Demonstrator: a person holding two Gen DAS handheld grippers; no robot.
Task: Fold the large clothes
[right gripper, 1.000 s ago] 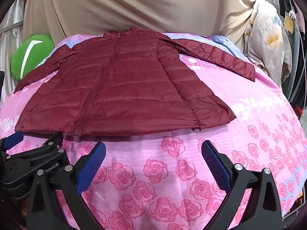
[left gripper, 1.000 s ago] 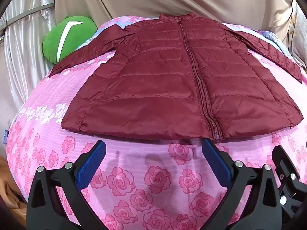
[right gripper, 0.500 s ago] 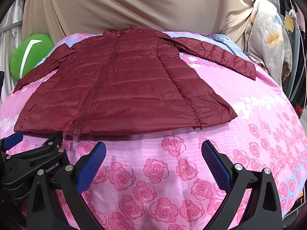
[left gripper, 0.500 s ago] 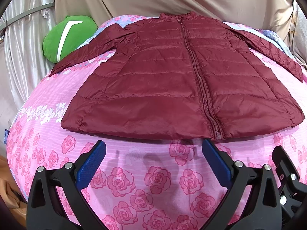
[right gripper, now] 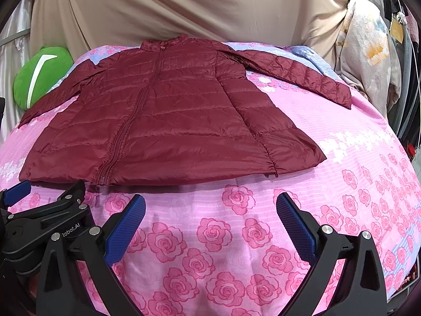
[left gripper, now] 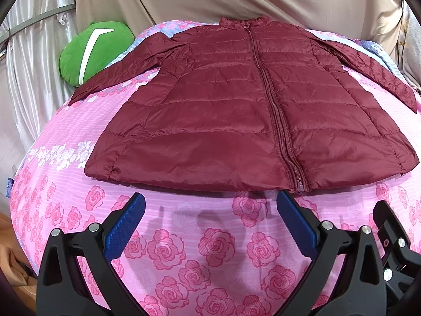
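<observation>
A dark red quilted jacket (left gripper: 236, 110) lies flat and zipped on the pink rose-print bedspread (left gripper: 200, 250), collar at the far side, both sleeves spread outward. It also shows in the right wrist view (right gripper: 163, 121). My left gripper (left gripper: 210, 210) is open and empty, just short of the jacket's hem near the zipper bottom. My right gripper (right gripper: 210, 210) is open and empty, just short of the hem on the jacket's right half. The left gripper's body shows at the lower left of the right wrist view (right gripper: 39, 221).
A green cushion (left gripper: 92, 50) sits at the far left by the left sleeve. A beige curtain (right gripper: 184, 8) hangs behind the bed. Hanging clothes (right gripper: 368, 60) stand at the far right. The bed's edges drop off at left and right.
Both grippers have shifted slightly, so the jacket sits a little lower and nearer in view. The jacket itself has not moved and both jaws stay open.
</observation>
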